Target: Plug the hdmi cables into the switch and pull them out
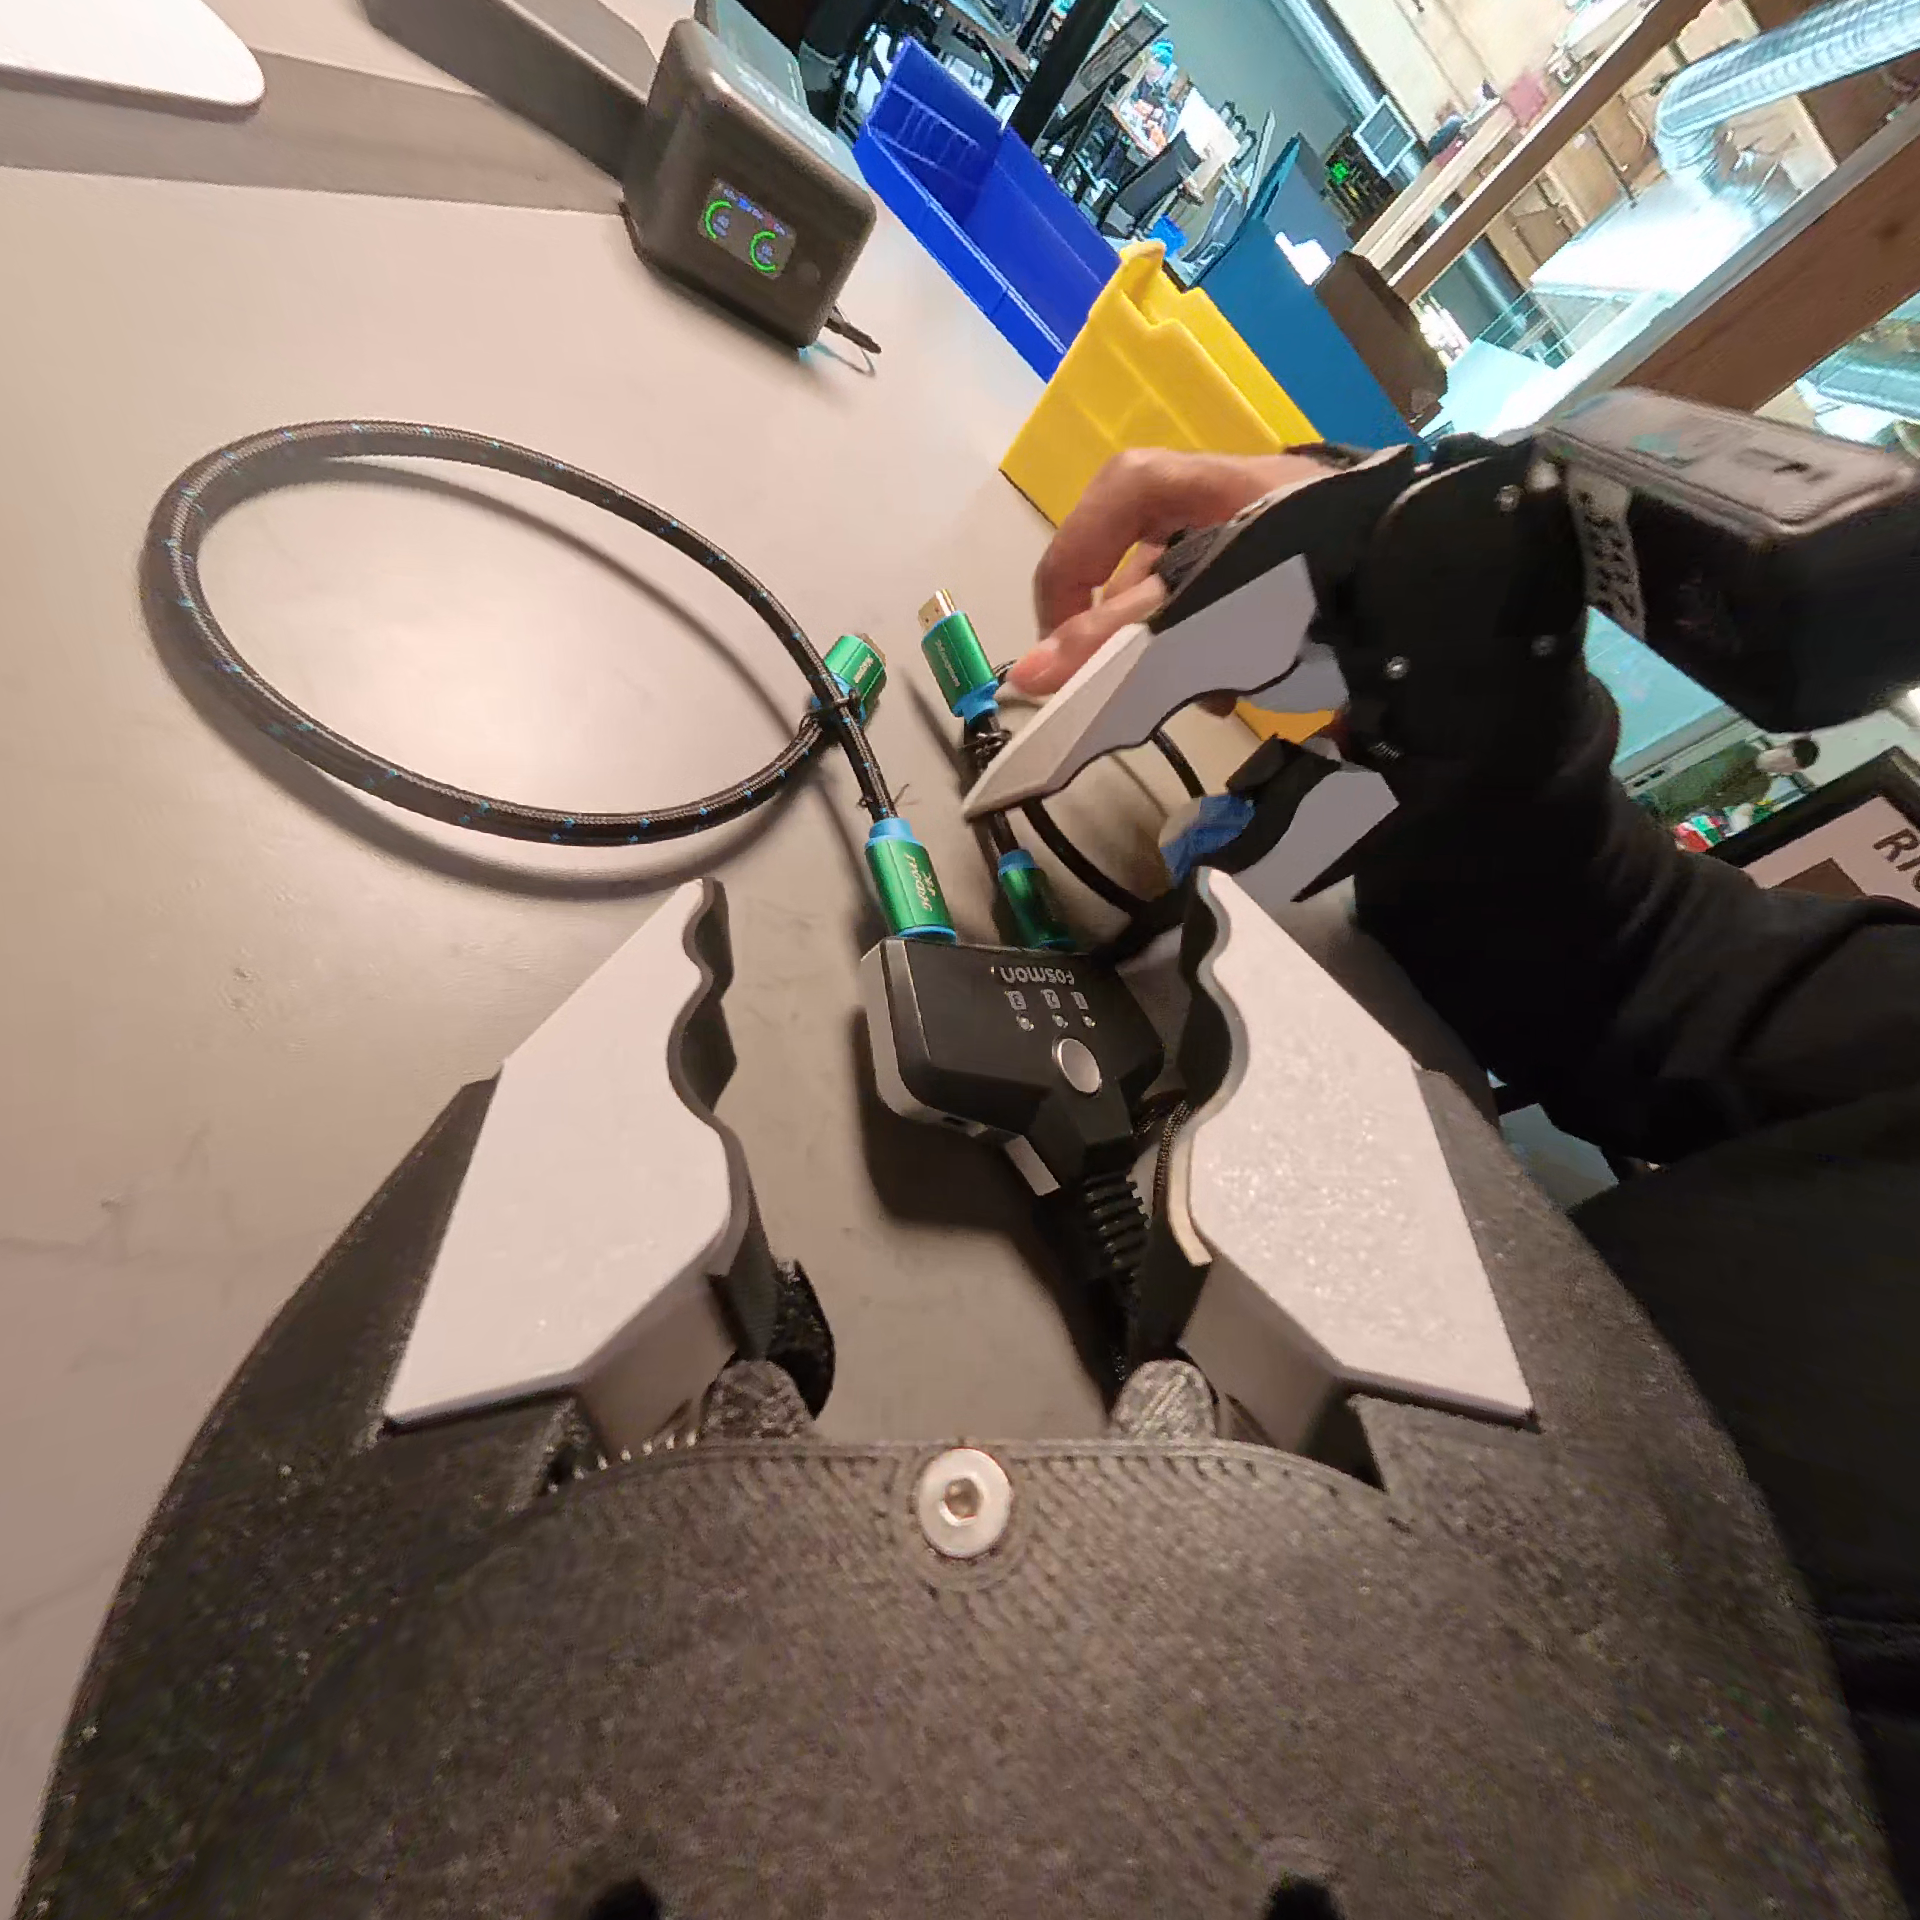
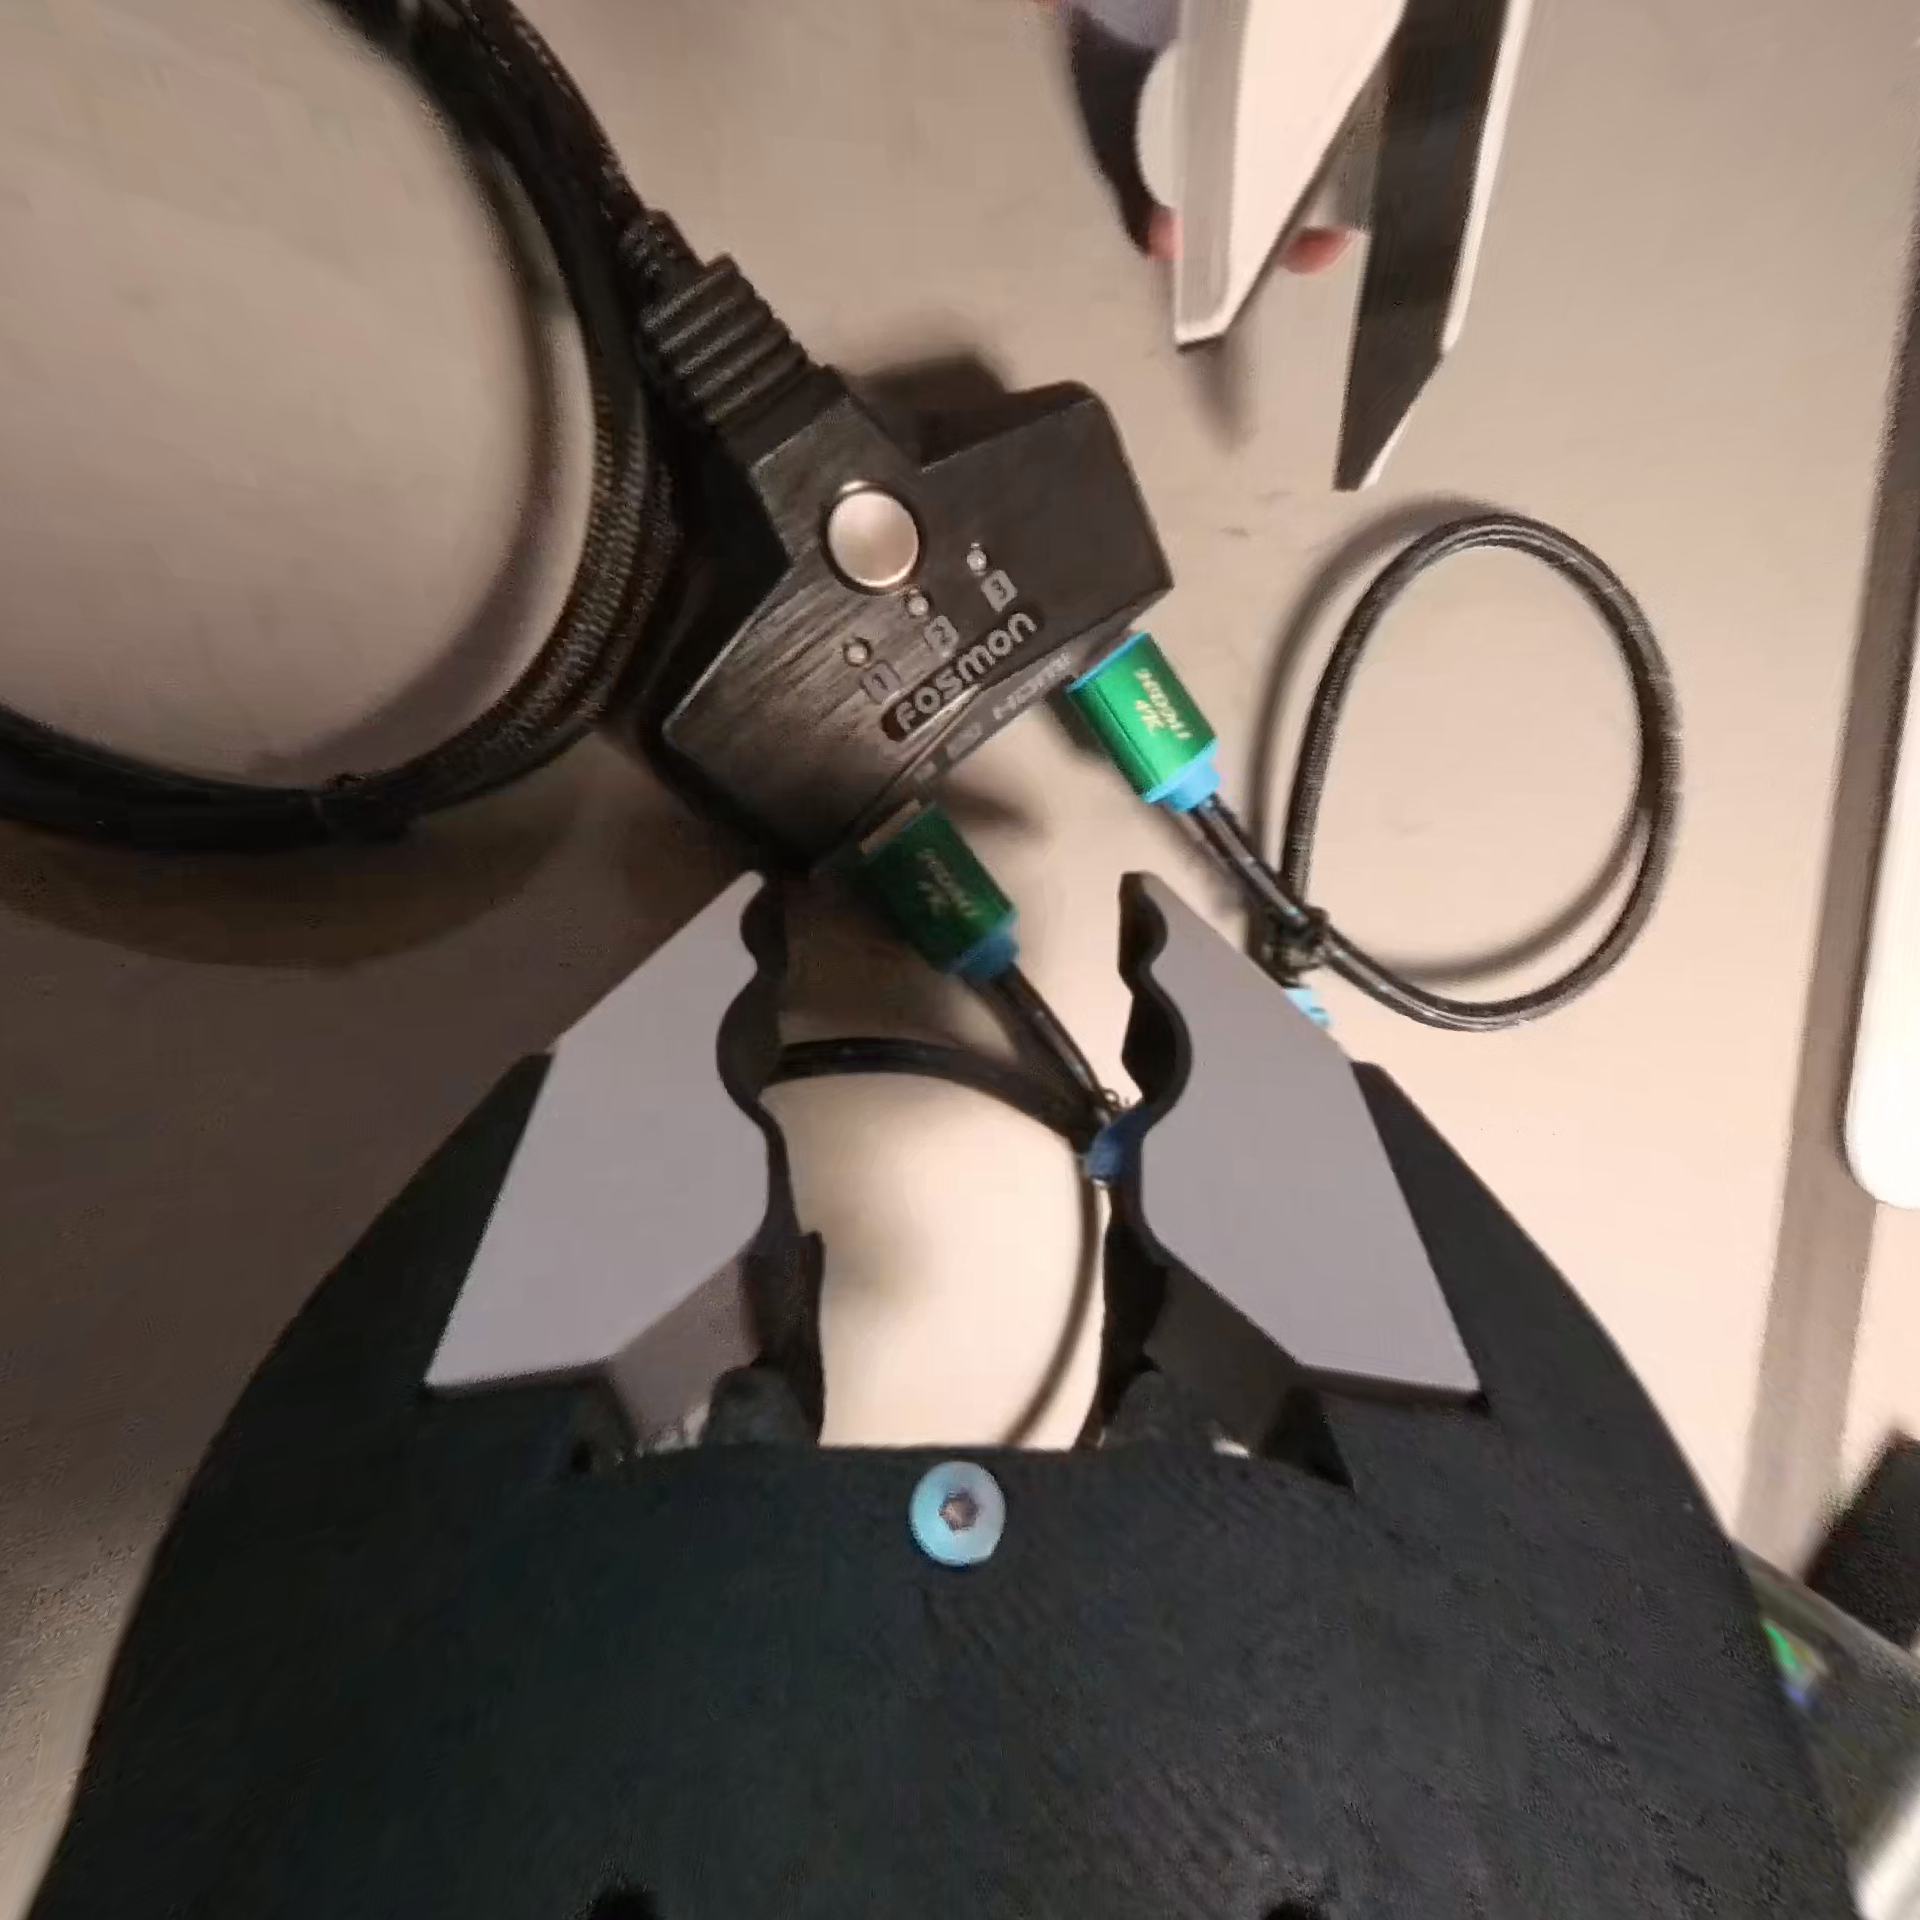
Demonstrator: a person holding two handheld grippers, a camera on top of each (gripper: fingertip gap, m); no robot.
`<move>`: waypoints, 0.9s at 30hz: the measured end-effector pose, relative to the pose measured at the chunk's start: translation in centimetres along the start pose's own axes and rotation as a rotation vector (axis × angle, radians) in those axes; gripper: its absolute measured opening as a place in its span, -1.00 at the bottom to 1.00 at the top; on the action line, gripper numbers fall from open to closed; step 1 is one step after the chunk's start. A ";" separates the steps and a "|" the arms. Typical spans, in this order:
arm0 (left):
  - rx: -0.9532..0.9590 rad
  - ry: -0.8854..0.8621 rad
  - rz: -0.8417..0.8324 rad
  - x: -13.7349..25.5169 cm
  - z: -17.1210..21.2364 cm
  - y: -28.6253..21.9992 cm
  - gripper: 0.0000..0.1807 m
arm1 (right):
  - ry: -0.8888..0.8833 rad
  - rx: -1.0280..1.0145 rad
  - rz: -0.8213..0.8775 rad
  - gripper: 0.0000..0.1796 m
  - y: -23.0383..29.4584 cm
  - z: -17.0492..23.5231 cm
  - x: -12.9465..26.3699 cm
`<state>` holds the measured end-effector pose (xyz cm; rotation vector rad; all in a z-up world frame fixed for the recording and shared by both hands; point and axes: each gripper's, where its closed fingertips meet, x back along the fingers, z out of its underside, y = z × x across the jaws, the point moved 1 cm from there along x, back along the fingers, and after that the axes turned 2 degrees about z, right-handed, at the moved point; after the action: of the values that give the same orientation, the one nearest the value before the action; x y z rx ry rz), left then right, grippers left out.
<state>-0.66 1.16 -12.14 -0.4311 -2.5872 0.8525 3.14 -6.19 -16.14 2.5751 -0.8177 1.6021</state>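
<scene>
The left gripper (image 1: pixel 956 904) is lying low over the grey surface (image 1: pixel 364 987), its jaws released wide, with the black switch (image 1: pixel 1013 1039) sitting between its fingers and touching neither. Two green plugs are seated in the switch's far edge: one plug (image 1: pixel 912 883) on the left in the left wrist view, a second plug (image 1: pixel 1029 899) beside it. The first plug's braided cable (image 1: pixel 312 748) is looping away across the surface to a free plug (image 1: pixel 854 670), and another free plug (image 1: pixel 951 655) is lying just beside that one. The right gripper (image 1: pixel 1132 821) is coming in from the right, tilted downward toward the cables beyond the switch, with a hand (image 1: pixel 1101 582) wrapped over its top and a black sleeve (image 1: pixel 1558 935) trailing behind it. In the right wrist view the right gripper's jaws are standing apart, gripping nothing, their tips flanking the nearer plug's thin cable (image 2: pixel 1039 1049) without closing on it; that plug (image 2: pixel 930 883) is just ahead of the tips. Farther back on the surface, a dark box (image 1: pixel 748 197) with lit green rings is sitting, and yellow bins (image 1: pixel 1153 395) are standing near the edge.
</scene>
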 end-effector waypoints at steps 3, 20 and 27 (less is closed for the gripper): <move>0.023 0.001 0.028 0.1 -0.1 0.0 -0.07 | -0.030 -0.074 -0.114 -0.36 1.3 -0.7 -0.6; 0.027 -0.107 0.009 3.3 -4.2 -5.2 -0.18 | -0.092 -0.251 0.358 -0.60 0.9 0.2 0.7; 0.192 -0.001 0.046 -2.0 0.6 -6.6 -0.35 | -0.125 -0.340 0.390 -0.61 0.1 0.0 1.3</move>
<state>-0.22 -5.02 -8.99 -0.4350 -2.4748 1.1057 3.50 -6.81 -15.08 2.3904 -1.5316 1.2310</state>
